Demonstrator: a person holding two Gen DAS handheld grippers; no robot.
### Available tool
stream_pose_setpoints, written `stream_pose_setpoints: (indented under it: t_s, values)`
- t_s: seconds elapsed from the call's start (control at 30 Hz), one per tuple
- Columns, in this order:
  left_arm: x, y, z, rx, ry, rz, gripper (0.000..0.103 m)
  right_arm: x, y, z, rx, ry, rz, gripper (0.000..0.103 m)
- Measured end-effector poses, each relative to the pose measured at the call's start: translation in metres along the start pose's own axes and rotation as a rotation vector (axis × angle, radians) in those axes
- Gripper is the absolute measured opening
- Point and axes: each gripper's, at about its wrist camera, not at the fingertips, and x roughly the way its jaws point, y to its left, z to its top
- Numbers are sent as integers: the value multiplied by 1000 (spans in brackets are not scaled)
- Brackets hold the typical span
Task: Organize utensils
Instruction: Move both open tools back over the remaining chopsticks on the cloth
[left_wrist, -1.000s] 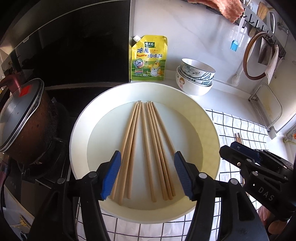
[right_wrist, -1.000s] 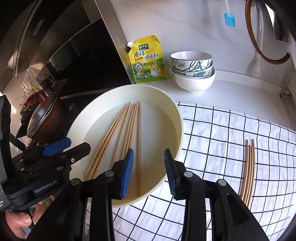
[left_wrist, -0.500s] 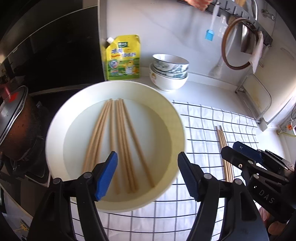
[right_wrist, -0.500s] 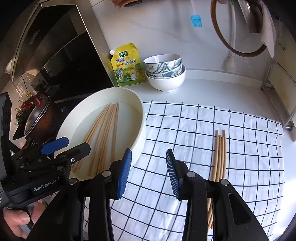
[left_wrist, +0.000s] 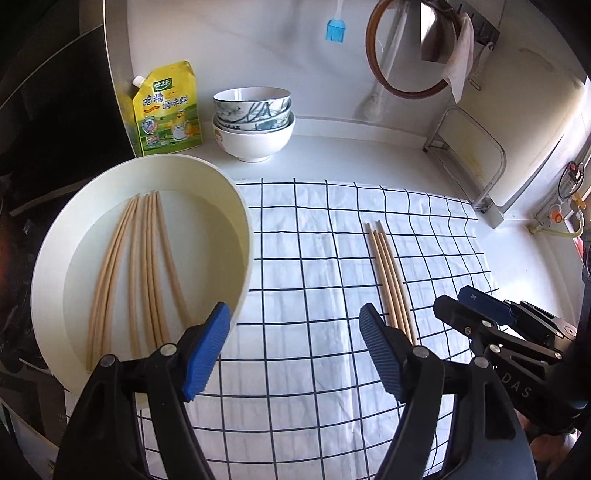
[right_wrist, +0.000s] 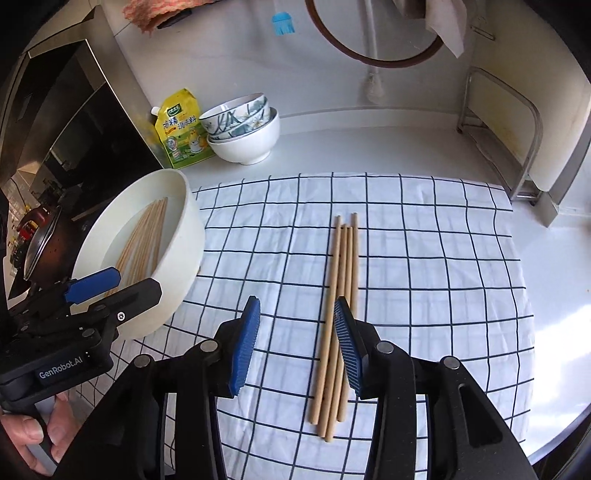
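Several wooden chopsticks (left_wrist: 147, 266) lie in a round white basin (left_wrist: 236, 206) at the left; the basin also shows in the right wrist view (right_wrist: 192, 221). Several more chopsticks (left_wrist: 388, 273) lie side by side on a white checked cloth (left_wrist: 317, 258), also seen in the right wrist view (right_wrist: 341, 295). My left gripper (left_wrist: 291, 343) is open and empty, above the cloth between basin and loose chopsticks. My right gripper (right_wrist: 295, 347) is open and empty, just left of the loose chopsticks; its right finger (right_wrist: 347, 347) overlaps them.
A yellow seasoning pouch (left_wrist: 168, 110) and stacked bowls (left_wrist: 253, 122) stand at the back by the wall. A dark pot (right_wrist: 40, 236) sits on the stove at the left. A metal rack (left_wrist: 469, 155) stands at the right. A blue brush (left_wrist: 335, 29) hangs on the wall.
Both grippers have swung right, from over the basin to over the checked cloth. The loose chopsticks on the cloth are now near the right gripper. Both jaws stay open.
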Motion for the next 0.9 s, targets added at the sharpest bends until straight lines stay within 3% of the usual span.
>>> stream_pose_setpoints:
  t_s: [0.47,0.9]
  values:
    - [24,-36,-6,51,52,-12,73,8,-37,-18,54,30,-15,44]
    - [47,-36,-3,63,67,-1,73,32,-54,-22,64,53,-28,45]
